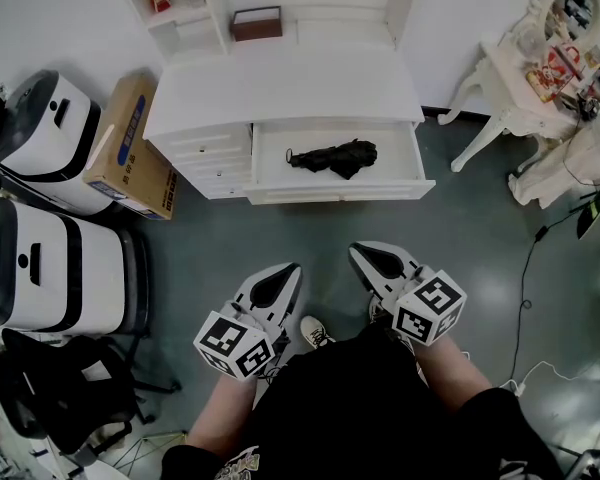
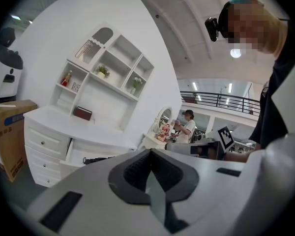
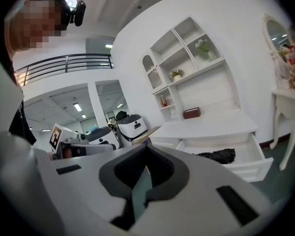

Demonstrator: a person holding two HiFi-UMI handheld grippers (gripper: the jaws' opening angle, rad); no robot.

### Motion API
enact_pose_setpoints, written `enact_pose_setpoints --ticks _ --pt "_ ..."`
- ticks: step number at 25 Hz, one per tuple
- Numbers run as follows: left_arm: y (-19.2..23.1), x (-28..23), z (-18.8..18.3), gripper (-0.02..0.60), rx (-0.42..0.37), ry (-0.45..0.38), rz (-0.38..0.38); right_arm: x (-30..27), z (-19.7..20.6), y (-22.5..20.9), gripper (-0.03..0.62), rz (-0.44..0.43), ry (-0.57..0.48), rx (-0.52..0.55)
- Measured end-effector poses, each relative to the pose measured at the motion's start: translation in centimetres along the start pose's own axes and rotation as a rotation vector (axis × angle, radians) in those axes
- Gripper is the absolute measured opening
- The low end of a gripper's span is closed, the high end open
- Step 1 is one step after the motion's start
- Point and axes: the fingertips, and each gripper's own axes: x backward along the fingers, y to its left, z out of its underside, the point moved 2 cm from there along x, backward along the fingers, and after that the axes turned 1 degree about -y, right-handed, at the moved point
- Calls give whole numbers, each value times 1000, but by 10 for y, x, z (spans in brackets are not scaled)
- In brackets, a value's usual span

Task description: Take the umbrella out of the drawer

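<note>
Black folded umbrella (image 1: 332,156) lies in the open drawer (image 1: 340,191) while both claws hang back, clenched on nothing.

White dresser (image 1: 280,88) stands against the wall with its wide right-hand drawer pulled out. The umbrella lies across the drawer floor, near the middle, with its handle end towards the left. The left gripper (image 1: 278,278) and the right gripper (image 1: 372,258) are held side by side low in the head view, close to the person's body and well apart from the drawer, both pointing towards it. Each gripper's own view shows its jaws pressed together with nothing between them. A cardboard box (image 1: 132,148) leans just beside the dresser's left end, and a small brown box (image 1: 256,23) sits on the dresser top.
</note>
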Motion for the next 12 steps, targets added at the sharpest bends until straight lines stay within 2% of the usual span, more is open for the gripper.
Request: enact_pose_setpoints --ticks 4,12 --pt "0 1 2 5 -25 8 7 -3 0 2 2 5 4 -2" --pt "5 1 7 5 -17 19 16 -14 4 2 2 0 24 3"
